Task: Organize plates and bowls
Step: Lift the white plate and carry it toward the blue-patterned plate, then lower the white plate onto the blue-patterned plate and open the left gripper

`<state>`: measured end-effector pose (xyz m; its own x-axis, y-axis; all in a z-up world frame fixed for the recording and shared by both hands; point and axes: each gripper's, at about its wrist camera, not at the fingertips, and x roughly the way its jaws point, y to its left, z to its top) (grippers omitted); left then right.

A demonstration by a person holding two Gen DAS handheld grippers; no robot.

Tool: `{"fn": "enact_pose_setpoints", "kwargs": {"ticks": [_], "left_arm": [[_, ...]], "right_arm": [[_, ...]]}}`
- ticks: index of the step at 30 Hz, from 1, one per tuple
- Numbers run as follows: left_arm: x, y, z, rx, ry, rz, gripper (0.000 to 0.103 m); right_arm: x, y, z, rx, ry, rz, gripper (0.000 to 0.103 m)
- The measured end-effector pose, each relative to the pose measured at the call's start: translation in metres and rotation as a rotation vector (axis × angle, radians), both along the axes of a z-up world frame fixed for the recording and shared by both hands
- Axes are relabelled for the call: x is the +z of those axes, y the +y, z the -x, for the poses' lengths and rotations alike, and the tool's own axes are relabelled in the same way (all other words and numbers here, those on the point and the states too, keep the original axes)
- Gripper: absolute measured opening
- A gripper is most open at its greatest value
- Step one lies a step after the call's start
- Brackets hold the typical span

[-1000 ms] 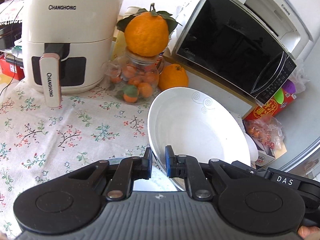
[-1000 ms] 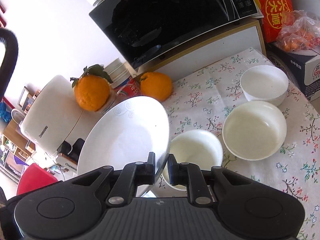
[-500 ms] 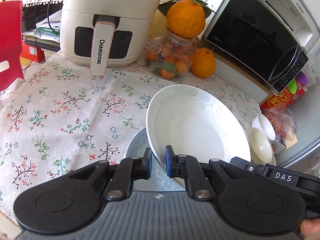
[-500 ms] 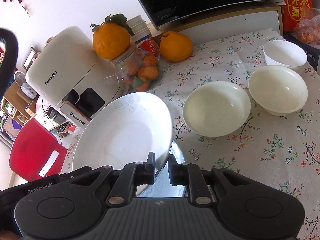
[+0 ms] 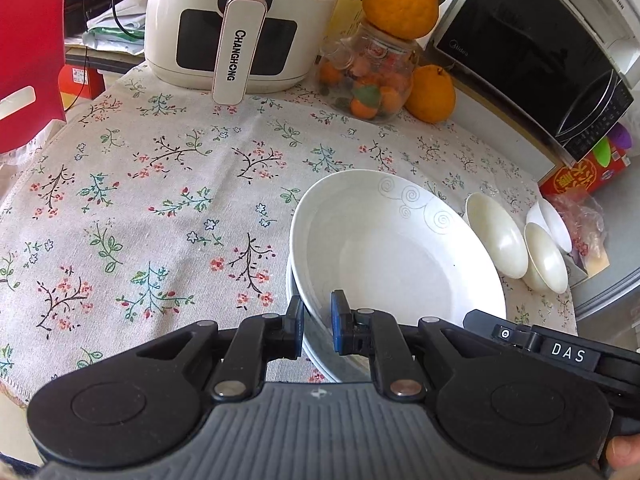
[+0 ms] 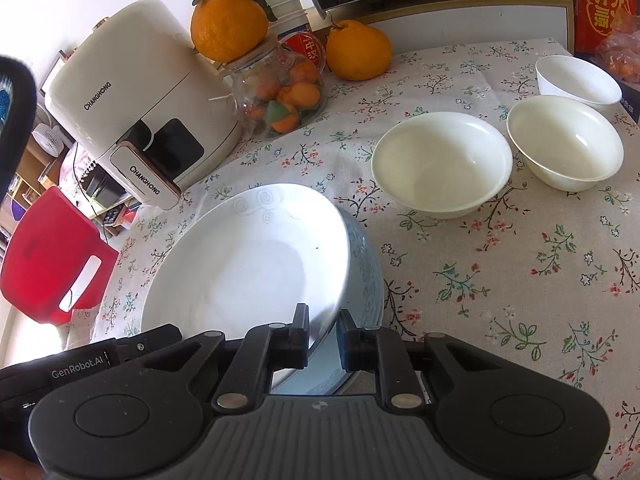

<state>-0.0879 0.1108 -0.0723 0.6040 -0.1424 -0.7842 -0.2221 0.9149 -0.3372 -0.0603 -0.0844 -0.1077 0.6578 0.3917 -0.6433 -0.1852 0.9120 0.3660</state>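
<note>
Both grippers grip one white deep plate (image 5: 400, 256) with grey swirl marks. My left gripper (image 5: 316, 330) is shut on its near-left rim. My right gripper (image 6: 323, 336) is shut on its right rim; the plate also shows in the right wrist view (image 6: 248, 268). The plate sits low over a pale blue patterned plate (image 6: 366, 276), whose edge shows under it in the left wrist view (image 5: 294, 296). Three white bowls (image 6: 442, 164), (image 6: 566, 142), (image 6: 576, 78) stand on the table to the right.
A floral tablecloth (image 5: 160, 200) covers the table. At the back stand a white air fryer (image 5: 240, 24), a glass jar of small oranges (image 5: 368, 76) with a big orange on top, another orange (image 5: 432, 92) and a black microwave (image 5: 532, 48). A red chair (image 6: 48, 256) is at the left.
Both grippers have carried the white plate down and toward the table's middle. It now rests low over the blue plate, where before it was held high and tilted.
</note>
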Motion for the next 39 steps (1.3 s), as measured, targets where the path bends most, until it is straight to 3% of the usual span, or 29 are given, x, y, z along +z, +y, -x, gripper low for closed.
{"fn": "enact_pose_setpoints", "kwargs": {"ticks": [39], "left_arm": [[-0.006, -0.018, 0.002, -0.037, 0.028, -0.142, 0.012]], "right_arm": [[0.003, 0.012, 0.011, 0.008, 0.000, 0.138, 0.016]]}}
